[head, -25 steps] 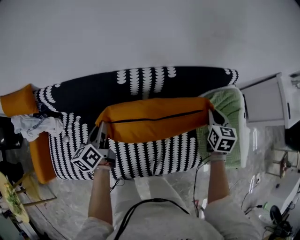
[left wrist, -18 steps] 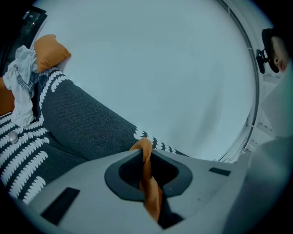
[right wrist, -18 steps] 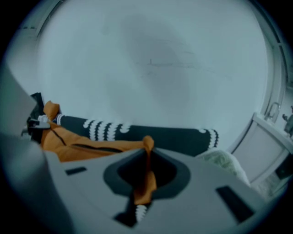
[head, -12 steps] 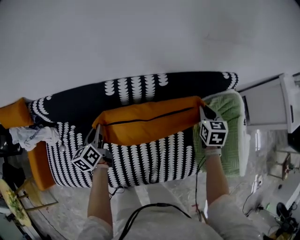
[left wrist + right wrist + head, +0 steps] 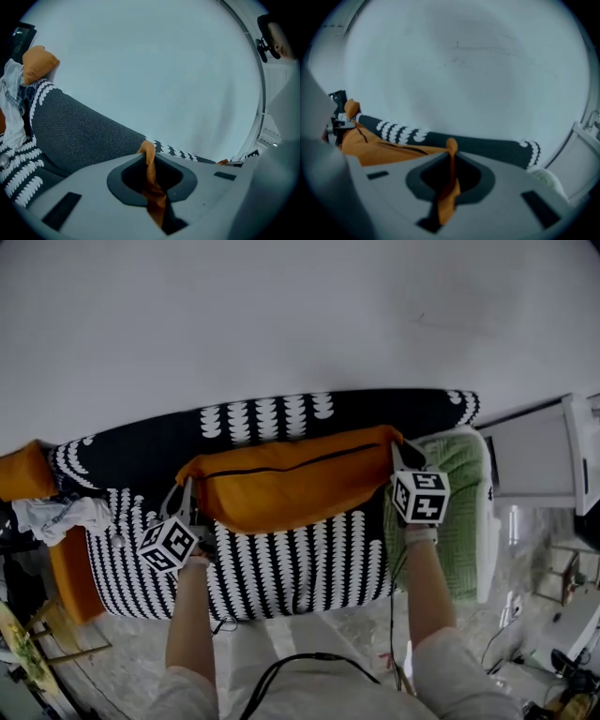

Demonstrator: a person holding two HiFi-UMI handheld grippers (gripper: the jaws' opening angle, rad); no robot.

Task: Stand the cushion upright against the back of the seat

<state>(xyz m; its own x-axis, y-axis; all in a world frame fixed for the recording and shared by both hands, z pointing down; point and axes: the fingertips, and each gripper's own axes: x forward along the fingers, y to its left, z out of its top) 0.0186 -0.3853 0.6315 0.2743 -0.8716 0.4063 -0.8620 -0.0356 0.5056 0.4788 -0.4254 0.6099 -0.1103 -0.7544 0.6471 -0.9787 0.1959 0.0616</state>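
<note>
The orange cushion [image 5: 291, 486] hangs lengthwise across the seat [image 5: 300, 563], zip edge uppermost, pinched at both ends. My left gripper [image 5: 187, 488] is clamped on a fold of fabric at the cushion's left corner. The right gripper [image 5: 399, 452] is clamped the same way on the right corner. Each gripper view shows a strip of orange cloth squeezed between its jaws.

Over the last second I have carried the cushion away from the seat's front edge and lowered it toward the back [image 5: 375, 413]. More striped seat now shows in front of it, and less dark backrest shows behind its top edge. I judge it nearly placed. It already stands on its long side, so what remains is to settle its lower edge on the seat and lean it on the back before letting go. I cannot tell yet whether it touches either.

The sofa wears a black-and-white patterned cover. At its right end lies a green knitted cushion [image 5: 459, 484], just beside my right gripper. At its left end sit a second orange cushion [image 5: 19, 474] and a crumpled pale cloth [image 5: 61, 517]. A plain white wall [image 5: 281, 315] stands behind the sofa, white furniture [image 5: 534, 460] to its right, and a pale floor [image 5: 309, 629] in front, with a cable trailing across it.
</note>
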